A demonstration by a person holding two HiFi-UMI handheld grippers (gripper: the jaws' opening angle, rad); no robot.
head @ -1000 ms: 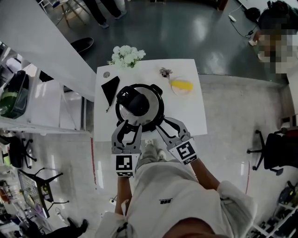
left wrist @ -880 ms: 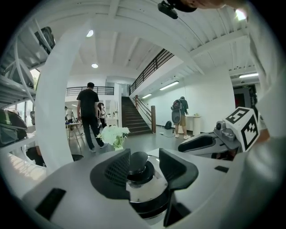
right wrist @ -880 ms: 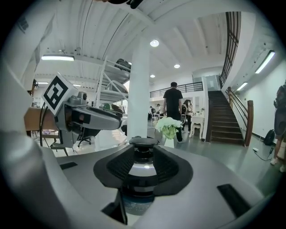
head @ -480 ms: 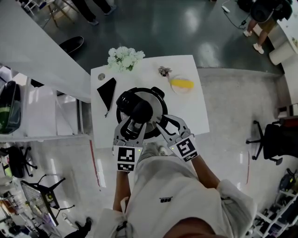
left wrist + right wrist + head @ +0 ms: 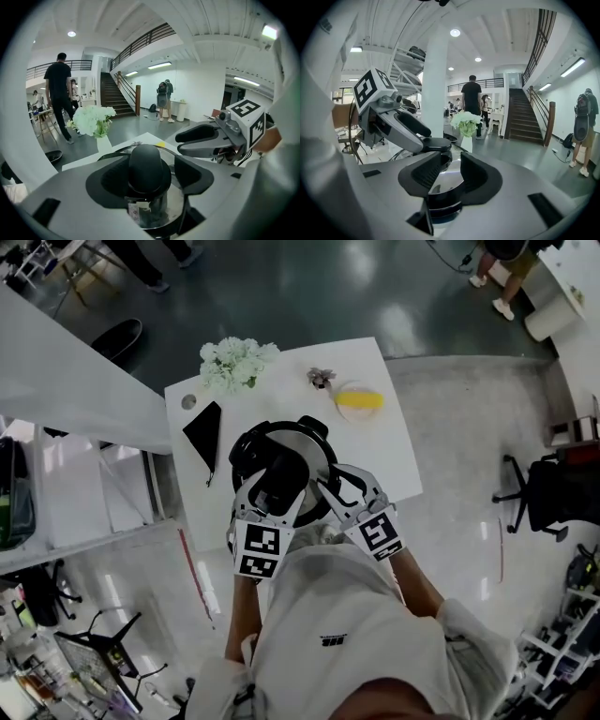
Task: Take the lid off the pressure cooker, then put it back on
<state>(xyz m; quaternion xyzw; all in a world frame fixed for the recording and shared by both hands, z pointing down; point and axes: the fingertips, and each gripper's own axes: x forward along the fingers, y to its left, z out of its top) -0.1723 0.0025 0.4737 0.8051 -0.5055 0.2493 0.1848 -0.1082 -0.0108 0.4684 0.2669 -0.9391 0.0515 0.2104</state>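
Two things have changed in the last second. Both tools have come forward from the near edge of the bench to reach over the pressure cooker. The left hand-held gripper has also just been opening its jaws from nearly closed to wide.

The left gripper view shows why. The black knob on top of the lid now stands between the left pads, with a gap on either side, so nothing is clamped yet.

The right hand-held gripper is empty too. Its jaws stand moderately apart above the near right edge of the lid, and only the steel and the dark rim show in the gap.

The lid is still seated on the cooker, which stands in the middle of the bench. I judge this to be the set-up for the first lift. The left jaws look ready to close on the knob, and the right seems placed to steady the pot.
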